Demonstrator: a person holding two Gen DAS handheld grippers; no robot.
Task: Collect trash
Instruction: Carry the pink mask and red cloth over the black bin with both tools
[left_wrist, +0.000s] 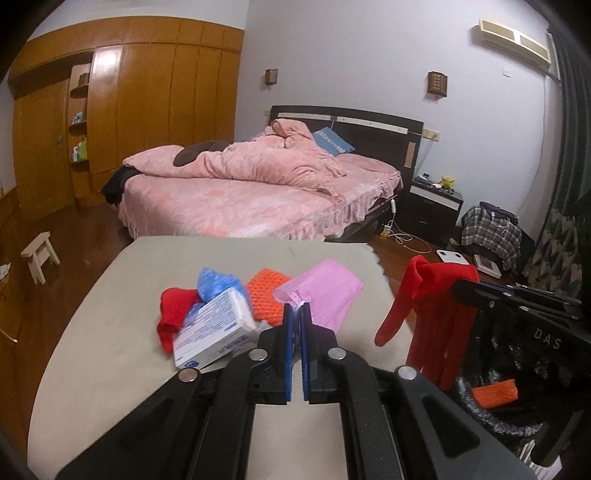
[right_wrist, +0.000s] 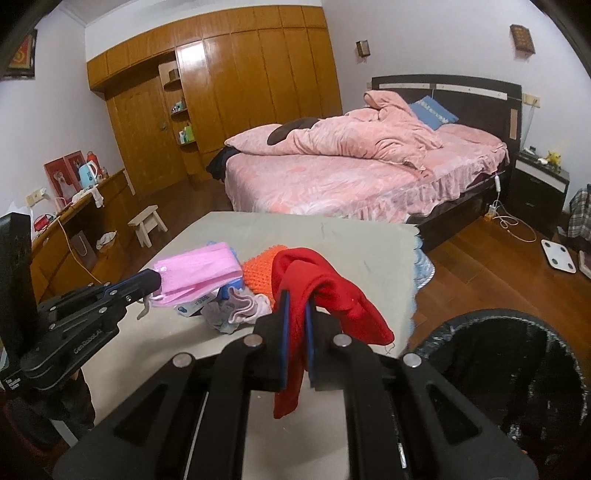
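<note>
White box (left_wrist: 214, 330): print too small to read; lower corner hidden behind the left gripper's frame.
Bin (right_wrist: 517, 373): cut off by the picture's edge; inside too dark to tell.
Red cloth (right_wrist: 325, 291): middle hidden between the jaws.
Shelf bottles (left_wrist: 79, 147): too small to tell.

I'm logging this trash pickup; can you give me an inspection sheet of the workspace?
Surface: grey table, partly bare.
Job's things: pink mask and red cloth lifted; second red cloth, white box, orange mesh and blue plastic on the table; black bin at right.
Clutter: nothing seen.
Grippers: left gripper shut on the mask; right gripper shut on the cloth.
Cables: white cord on the floor.
Surroundings: pink bed, wooden wardrobe.
</note>
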